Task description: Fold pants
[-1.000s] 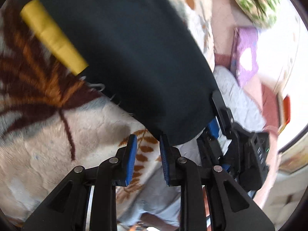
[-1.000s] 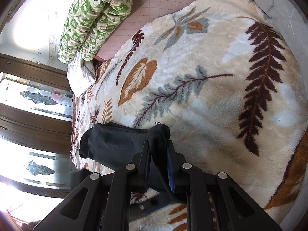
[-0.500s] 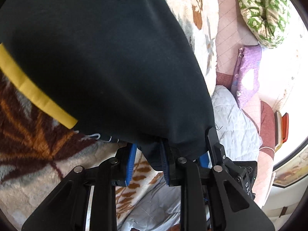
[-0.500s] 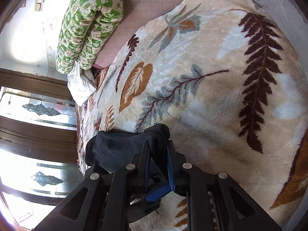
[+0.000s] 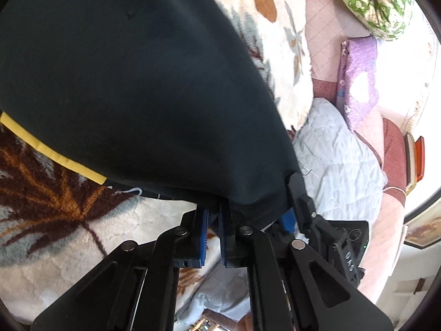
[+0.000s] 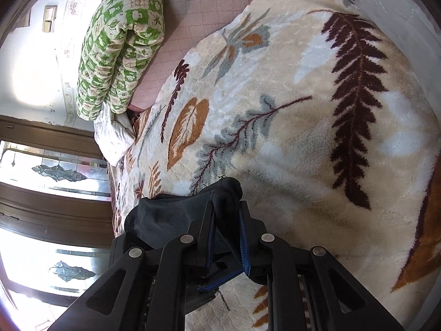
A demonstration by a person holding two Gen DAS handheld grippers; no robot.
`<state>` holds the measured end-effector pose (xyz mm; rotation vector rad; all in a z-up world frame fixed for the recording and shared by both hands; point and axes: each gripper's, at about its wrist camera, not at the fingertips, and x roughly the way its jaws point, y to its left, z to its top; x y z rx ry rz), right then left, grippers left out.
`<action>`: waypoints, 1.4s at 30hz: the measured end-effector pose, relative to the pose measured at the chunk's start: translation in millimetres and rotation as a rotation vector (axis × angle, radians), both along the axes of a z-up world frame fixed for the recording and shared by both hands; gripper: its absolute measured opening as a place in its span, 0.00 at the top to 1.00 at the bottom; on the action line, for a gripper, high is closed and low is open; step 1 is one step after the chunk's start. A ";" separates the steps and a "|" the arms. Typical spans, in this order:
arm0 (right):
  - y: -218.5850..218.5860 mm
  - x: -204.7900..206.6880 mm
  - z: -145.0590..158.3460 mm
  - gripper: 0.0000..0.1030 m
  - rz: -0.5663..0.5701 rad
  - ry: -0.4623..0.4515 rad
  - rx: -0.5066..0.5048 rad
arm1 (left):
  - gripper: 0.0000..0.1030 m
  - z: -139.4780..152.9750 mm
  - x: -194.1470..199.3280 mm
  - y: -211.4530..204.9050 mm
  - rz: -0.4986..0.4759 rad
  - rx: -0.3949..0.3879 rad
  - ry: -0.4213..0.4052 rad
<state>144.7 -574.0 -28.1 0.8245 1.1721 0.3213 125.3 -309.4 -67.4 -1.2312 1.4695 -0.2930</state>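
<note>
Leaf-patterned blanket (image 6: 317,143) lies beneath; pants (image 5: 137,82) are pinched by left gripper (image 5: 213,220), whose jaws have just closed, and right gripper (image 6: 226,220). Carrying the hem toward twelve o'clock seems needed next.

We see matt black knit cloth in the pants (image 5: 143,88), with a smooth yellow stripe (image 5: 55,153). The leaf-patterned blanket (image 6: 303,143) looks thick and fleecy. Gripper fingers (image 5: 249,251) are matt black plastic with shiny metal pins.

Pants (image 5: 132,82) on blanket (image 6: 317,143) — pillow (image 6: 121,47) behind
</note>
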 end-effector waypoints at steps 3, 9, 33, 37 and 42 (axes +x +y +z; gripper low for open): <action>5.5 -4.9 11.3 0.85 -0.006 -0.007 -0.019 | 0.95 7.1 -0.1 7.4 -0.002 -0.027 0.000; 22.8 -10.7 38.2 0.85 -0.012 -0.019 -0.058 | 0.95 19.1 0.3 26.0 0.005 -0.076 -0.007; 190.9 34.9 18.7 0.80 0.073 0.065 -0.103 | 0.95 -14.0 -3.0 185.5 0.166 -0.086 0.075; 212.7 38.4 -4.0 0.78 0.075 0.111 -0.108 | 0.95 -17.9 2.0 204.6 0.156 -0.059 0.075; 212.8 31.4 -1.2 0.72 0.034 0.081 -0.077 | 0.95 -14.2 12.7 215.3 0.076 -0.033 0.041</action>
